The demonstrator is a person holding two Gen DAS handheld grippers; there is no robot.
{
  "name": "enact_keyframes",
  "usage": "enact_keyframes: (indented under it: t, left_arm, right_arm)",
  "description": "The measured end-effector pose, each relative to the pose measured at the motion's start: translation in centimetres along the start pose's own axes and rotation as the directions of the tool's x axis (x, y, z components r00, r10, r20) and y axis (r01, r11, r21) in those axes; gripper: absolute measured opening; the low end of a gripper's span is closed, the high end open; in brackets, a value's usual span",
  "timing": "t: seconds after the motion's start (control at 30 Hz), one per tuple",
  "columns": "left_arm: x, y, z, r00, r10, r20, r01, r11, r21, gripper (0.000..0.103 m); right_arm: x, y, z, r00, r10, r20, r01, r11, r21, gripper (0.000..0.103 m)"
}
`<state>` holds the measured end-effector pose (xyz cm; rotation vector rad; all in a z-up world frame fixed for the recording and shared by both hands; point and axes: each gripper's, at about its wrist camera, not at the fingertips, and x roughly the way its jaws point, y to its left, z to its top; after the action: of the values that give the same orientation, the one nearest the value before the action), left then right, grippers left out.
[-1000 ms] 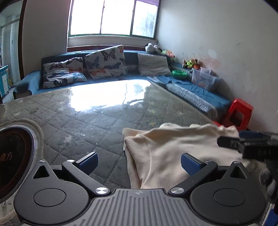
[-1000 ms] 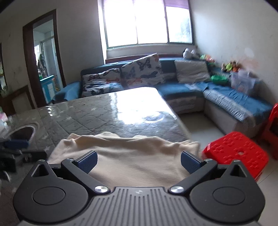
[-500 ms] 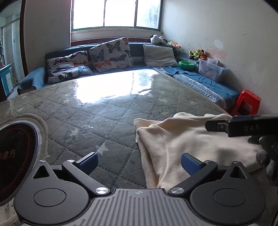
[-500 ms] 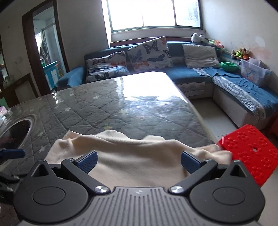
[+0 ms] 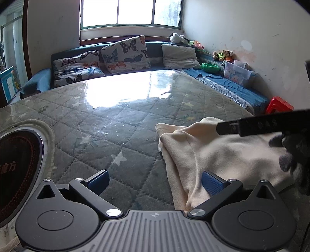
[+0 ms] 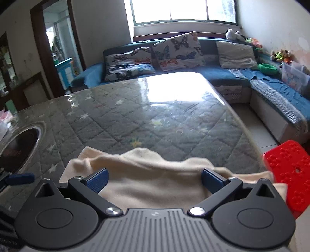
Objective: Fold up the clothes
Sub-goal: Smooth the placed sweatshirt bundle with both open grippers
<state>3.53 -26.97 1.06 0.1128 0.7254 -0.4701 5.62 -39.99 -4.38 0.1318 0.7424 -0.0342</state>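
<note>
A cream garment [image 5: 217,153] lies bunched on the quilted grey-green worktop [image 5: 120,124], near its front right corner, with soft ridges and a folded-over edge along its left side. In the left wrist view the left gripper [image 5: 155,179] hangs low over the worktop with its blue-padded fingers [image 5: 97,179] spread wide and nothing between them; the pad at 3 o'clock sits over the garment's left edge, though whether it touches the cloth cannot be told, and the pad at 9 o'clock is over bare quilting. From 3 o'clock in that view a dark bar of the other tool reaches in above the garment, with a dark gloved hand [image 5: 290,153] under it. In the right wrist view the right gripper [image 6: 155,179] is also wide open and holds nothing, both of its fingers [image 6: 212,180] sitting over the cream cloth [image 6: 155,174], which spans the gap between them and runs on to the worktop's right edge. A blue tip of the left tool [image 6: 19,178] shows at 9 o'clock in this view. A round dark inset plate [image 5: 17,170] with a metal ring sits in the worktop at 9 o'clock. Off the worktop at 3 o'clock stands a red plastic stool [image 6: 288,172]. At 12 o'clock a blue corner sofa [image 6: 222,73] carries butterfly-print cushions [image 6: 178,51] beneath a bright window [image 6: 184,10].
</note>
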Motion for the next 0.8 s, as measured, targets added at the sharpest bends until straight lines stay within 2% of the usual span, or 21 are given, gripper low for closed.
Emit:
enact_keyframes:
  t: [0.1,0.27,0.7,0.8]
  left_arm:
    - [0.1,0.1,-0.1,1.000,-0.002,-0.003,0.002,1.000,-0.001,0.103]
    - [0.3,0.2,-0.2,1.000,-0.003,-0.010,0.003,1.000,-0.005,0.103]
    - [-0.4,-0.2,-0.2,1.000,0.019,-0.006,-0.019,1.000,-0.004,0.103]
    - [-0.6,-0.3,-0.3,1.000,0.027,-0.003,-0.027,1.000,-0.002,0.103]
  right_arm:
    - [1.0,0.6,0.6,0.998,-0.059,-0.017,0.058,0.998,-0.025,0.103]
    - [3.1,1.6,0.9,0.992,-0.113,-0.058,0.109,0.992,-0.062,0.103]
    - [-2.8,1.4,-2.0,0.993,-0.117,0.003,0.116,0.986,-0.120,0.103]
    - [-4.3,1.1,-3.6,0.991,-0.129,0.024,0.131,0.984,-0.119,0.103]
